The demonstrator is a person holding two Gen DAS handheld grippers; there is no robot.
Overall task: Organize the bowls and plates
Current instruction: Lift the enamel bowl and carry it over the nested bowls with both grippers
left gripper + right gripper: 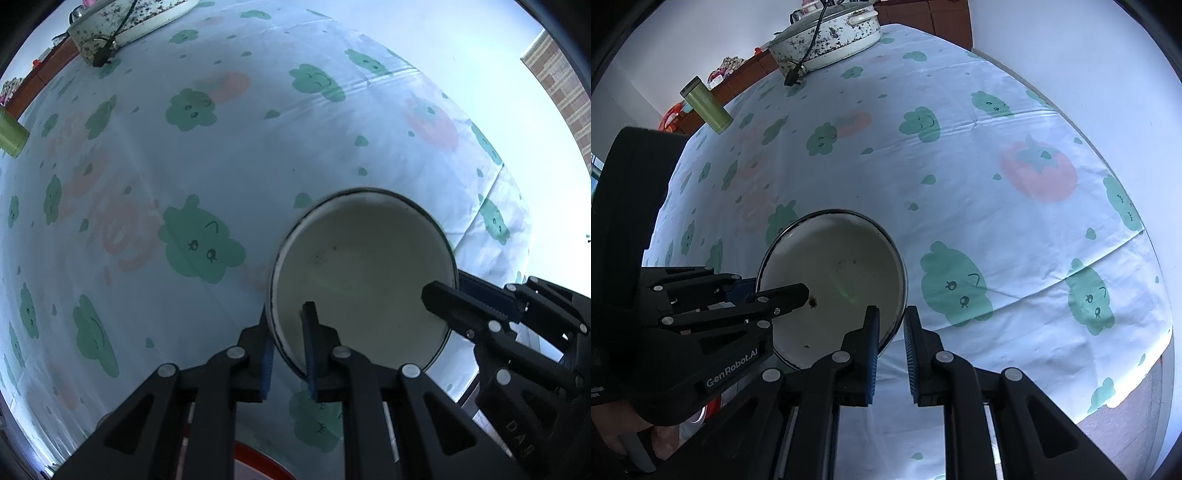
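Observation:
A white enamel bowl [362,266] with a thin dark rim is held from two sides over the tablecloth. My left gripper [287,317] points straight down and is shut on the bowl's near-left rim, one finger inside and one outside. On the opposite rim my right gripper [448,288] is shut in the same way. In the right wrist view the bowl [842,258] has small dark specks inside, my right gripper [892,312] pinches its rim, and my left gripper [779,290] clamps the left rim. Whether the bowl rests on the cloth or hangs above it, I cannot tell.
A pale tablecloth [960,177] printed with green clouds and red tomatoes covers the table. A speckled electric pan [827,40] with a black cord stands at the far end, a green cylinder [705,107] at the far left. A red-rimmed dish [255,461] lies under my left gripper.

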